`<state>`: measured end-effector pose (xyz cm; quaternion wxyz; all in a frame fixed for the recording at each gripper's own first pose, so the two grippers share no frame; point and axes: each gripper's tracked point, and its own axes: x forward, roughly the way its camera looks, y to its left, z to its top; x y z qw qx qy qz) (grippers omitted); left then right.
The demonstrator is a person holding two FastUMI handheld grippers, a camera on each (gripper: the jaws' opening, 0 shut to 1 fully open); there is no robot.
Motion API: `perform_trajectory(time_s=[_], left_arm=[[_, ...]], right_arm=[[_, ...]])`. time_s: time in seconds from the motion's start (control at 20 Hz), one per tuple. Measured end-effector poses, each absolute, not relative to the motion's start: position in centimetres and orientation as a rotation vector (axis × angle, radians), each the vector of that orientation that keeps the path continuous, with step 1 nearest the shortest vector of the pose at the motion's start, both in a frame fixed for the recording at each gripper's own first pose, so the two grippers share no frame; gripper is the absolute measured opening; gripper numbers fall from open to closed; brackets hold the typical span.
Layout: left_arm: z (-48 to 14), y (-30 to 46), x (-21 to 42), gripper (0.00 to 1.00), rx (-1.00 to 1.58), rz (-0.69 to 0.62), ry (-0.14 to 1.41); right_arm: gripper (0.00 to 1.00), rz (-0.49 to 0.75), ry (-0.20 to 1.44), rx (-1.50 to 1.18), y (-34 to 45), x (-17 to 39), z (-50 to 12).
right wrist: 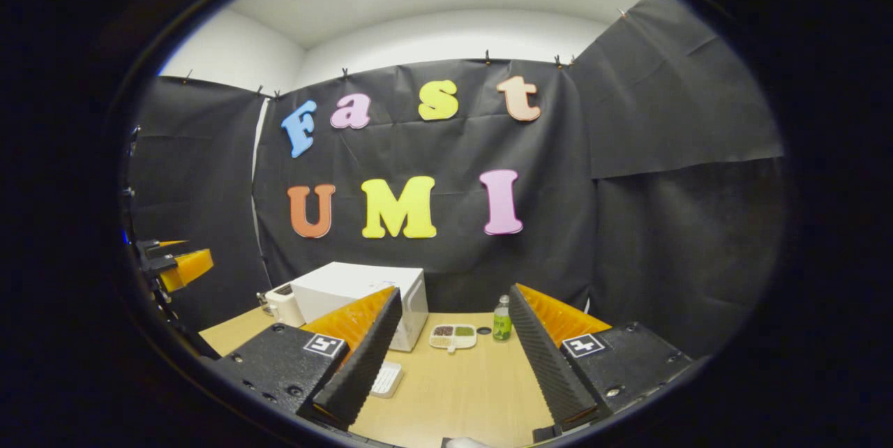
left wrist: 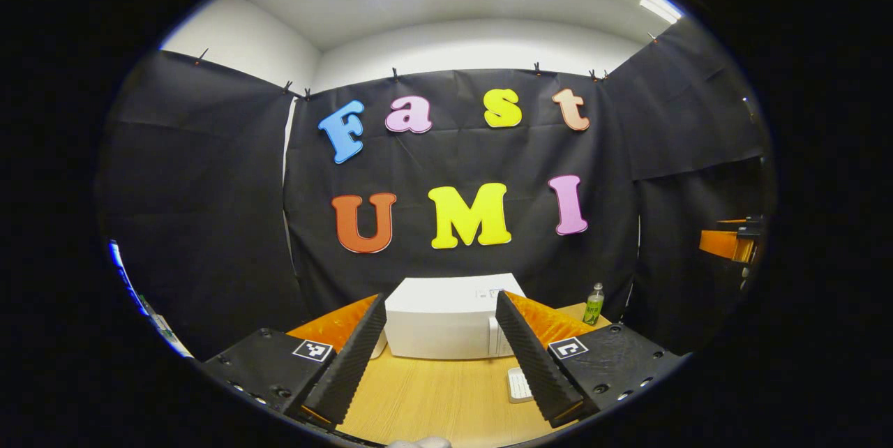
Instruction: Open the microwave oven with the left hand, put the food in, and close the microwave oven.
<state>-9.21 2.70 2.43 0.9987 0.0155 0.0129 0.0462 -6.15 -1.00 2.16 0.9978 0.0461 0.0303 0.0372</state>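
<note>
A white microwave oven [left wrist: 446, 326] stands on the wooden table [left wrist: 432, 399] against the back wall, its door closed. My left gripper [left wrist: 441, 301] hovers open in front of it, well short of it, with nothing between its fingers. In the right gripper view the microwave oven [right wrist: 352, 287] sits at the left, and a white compartment tray of food [right wrist: 453, 335] lies on the table to its right. My right gripper [right wrist: 455, 294] is open and empty, back from the tray. The left gripper [right wrist: 178, 266] shows at the far left edge there.
A small green bottle [right wrist: 501, 320] stands right of the tray, with a little dark disc [right wrist: 483, 330] beside it. A white keypad-like item [right wrist: 386, 378] lies in front of the microwave. A small white appliance [right wrist: 282, 303] sits left of the microwave.
</note>
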Motion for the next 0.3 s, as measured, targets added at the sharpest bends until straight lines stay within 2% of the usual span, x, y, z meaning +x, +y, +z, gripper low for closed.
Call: perform_trajectory(time_s=[0.05, 0.1, 0.2, 0.25, 0.3], left_arm=[[2.45, 2.61, -9.12, 0.96, 0.031, 0.094, 0.024], [2.45, 2.63, -9.13, 0.96, 0.032, 0.095, 0.025], [2.59, 2.73, -9.34, 0.96, 0.035, 0.097, 0.024], [2.56, 2.71, -9.41, 0.89, 0.035, 0.099, 0.028], [2.54, 2.59, -9.36, 0.89, 0.035, 0.095, 0.029]], right_arm=[[0.98, 0.076, 0.061, 0.092, -1.02, -6.11, 2.12], [0.98, 0.079, 0.064, 0.091, -1.04, -6.11, 2.03], [0.98, 0.084, 0.065, 0.091, -1.0, -6.12, 2.1], [0.98, 0.087, 0.065, 0.089, -0.98, -6.13, 2.11], [0.92, 0.091, 0.067, 0.086, -0.93, -6.07, 2.14]])
